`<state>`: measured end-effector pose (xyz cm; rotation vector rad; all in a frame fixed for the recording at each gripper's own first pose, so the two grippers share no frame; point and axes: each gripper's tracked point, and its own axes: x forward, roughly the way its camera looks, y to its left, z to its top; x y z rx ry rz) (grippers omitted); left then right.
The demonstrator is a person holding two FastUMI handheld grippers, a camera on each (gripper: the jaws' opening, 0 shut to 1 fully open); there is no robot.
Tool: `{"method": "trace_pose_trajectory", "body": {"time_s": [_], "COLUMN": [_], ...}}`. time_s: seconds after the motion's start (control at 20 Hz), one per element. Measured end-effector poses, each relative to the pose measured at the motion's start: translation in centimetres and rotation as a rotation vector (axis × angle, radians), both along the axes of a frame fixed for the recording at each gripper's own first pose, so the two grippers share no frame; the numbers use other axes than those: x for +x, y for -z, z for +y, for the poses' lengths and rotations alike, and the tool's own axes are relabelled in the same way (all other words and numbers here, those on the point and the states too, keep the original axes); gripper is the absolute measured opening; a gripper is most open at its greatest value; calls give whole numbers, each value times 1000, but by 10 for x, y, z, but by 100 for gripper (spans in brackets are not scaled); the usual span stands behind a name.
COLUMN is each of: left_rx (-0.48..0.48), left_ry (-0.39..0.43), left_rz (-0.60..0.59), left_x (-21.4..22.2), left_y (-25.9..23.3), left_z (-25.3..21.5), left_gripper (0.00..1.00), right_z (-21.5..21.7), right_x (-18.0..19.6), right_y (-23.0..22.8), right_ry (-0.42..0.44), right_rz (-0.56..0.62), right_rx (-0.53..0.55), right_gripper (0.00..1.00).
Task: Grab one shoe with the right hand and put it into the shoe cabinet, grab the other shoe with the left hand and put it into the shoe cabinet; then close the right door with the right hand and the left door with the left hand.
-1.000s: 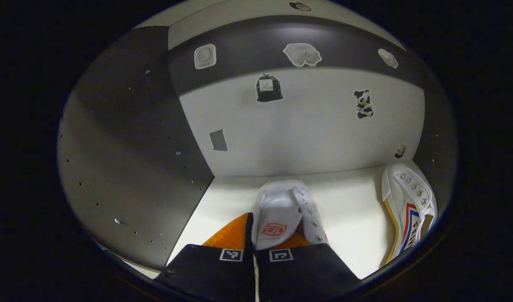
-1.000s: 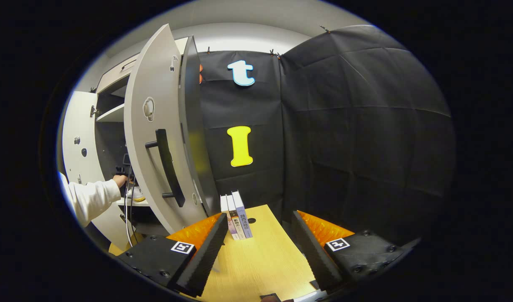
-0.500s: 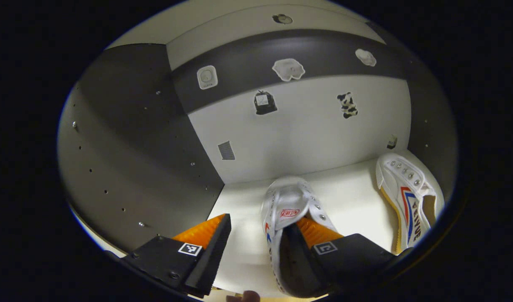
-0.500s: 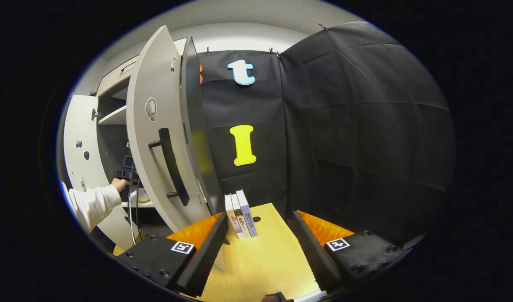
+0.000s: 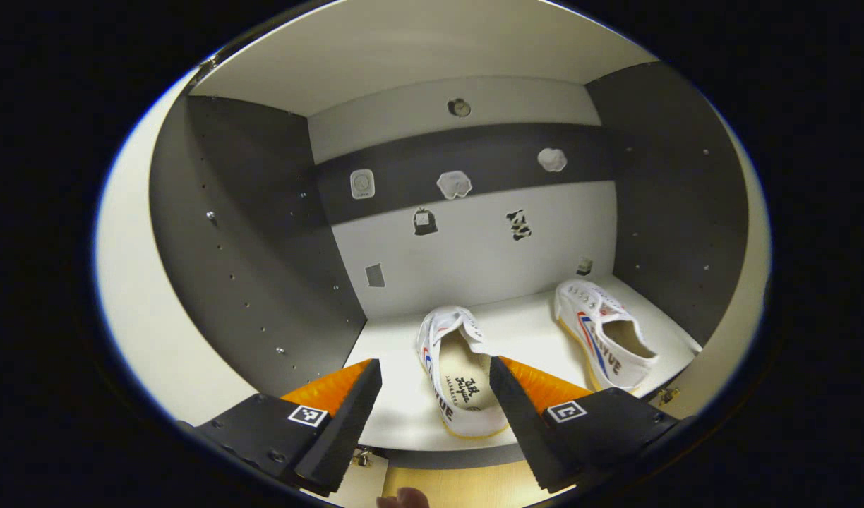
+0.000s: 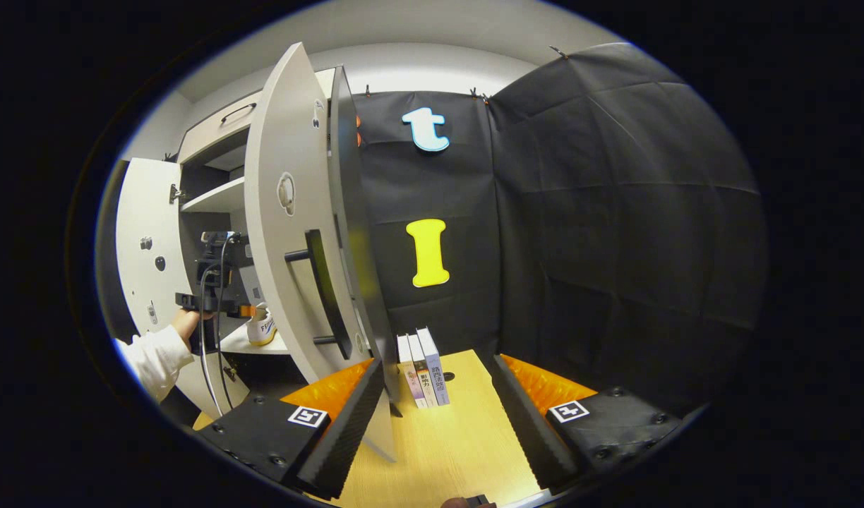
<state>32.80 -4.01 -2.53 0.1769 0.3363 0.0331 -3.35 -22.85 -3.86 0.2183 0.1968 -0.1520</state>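
Observation:
Two white canvas shoes with red and blue stripes lie on the white shelf [image 5: 524, 330] inside the shoe cabinet. The near shoe [image 5: 460, 374] points inward, and the other shoe [image 5: 605, 342] rests toward the right wall. My left gripper [image 5: 432, 416] is open in front of the shelf's edge, touching neither shoe. My right gripper [image 6: 432, 416] is open with nothing between its fingers, over the wooden table [image 6: 446, 444]. The right door [image 6: 287, 233] stands open with its black handle [image 6: 326, 293] facing me. Farther left are the open left door [image 6: 139, 247] and the left gripper [image 6: 210, 282], held by a hand.
Stickers dot the cabinet's back wall [image 5: 474, 247]. Dark side walls [image 5: 248, 247] close in the compartment. An upper shelf [image 6: 217, 197] sits above it. Three books [image 6: 421, 367] stand on the table by the right door's edge.
My left gripper opened, let go of the shoe on the shelf and drew back out of the cabinet. The right gripper shifted slightly toward the right door.

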Motion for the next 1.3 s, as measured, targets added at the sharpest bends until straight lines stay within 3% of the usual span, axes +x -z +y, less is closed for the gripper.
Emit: {"method": "trace_pose_trajectory", "body": {"time_s": [0.25, 0.45, 0.75, 0.85, 1.3], "left_rx": [-97, -121, -147, -168, -217], "left_ry": [64, 102, 79, 57, 42], "left_rz": [-116, -186, -215, -215, -259], "left_x": [-72, -129, -203, -225, -276], "left_y": [-35, -54, -56, -53, -53], "left_z": [-21, -26, -19, -13, 19], "left_gripper": [96, 96, 100, 96, 97], "right_z": [6, 3, 3, 1, 22], "right_x": [17, 33, 49, 55, 70], "right_y": [-20, -29, -34, -31, -25], "right_ry": [-7, 3, -6, -2, -45], "right_rz": [-42, -61, -77, -71, -69], "right_rx": [-37, -49, -62, -77, -93], "right_gripper": [98, 98, 98, 98, 95]}}
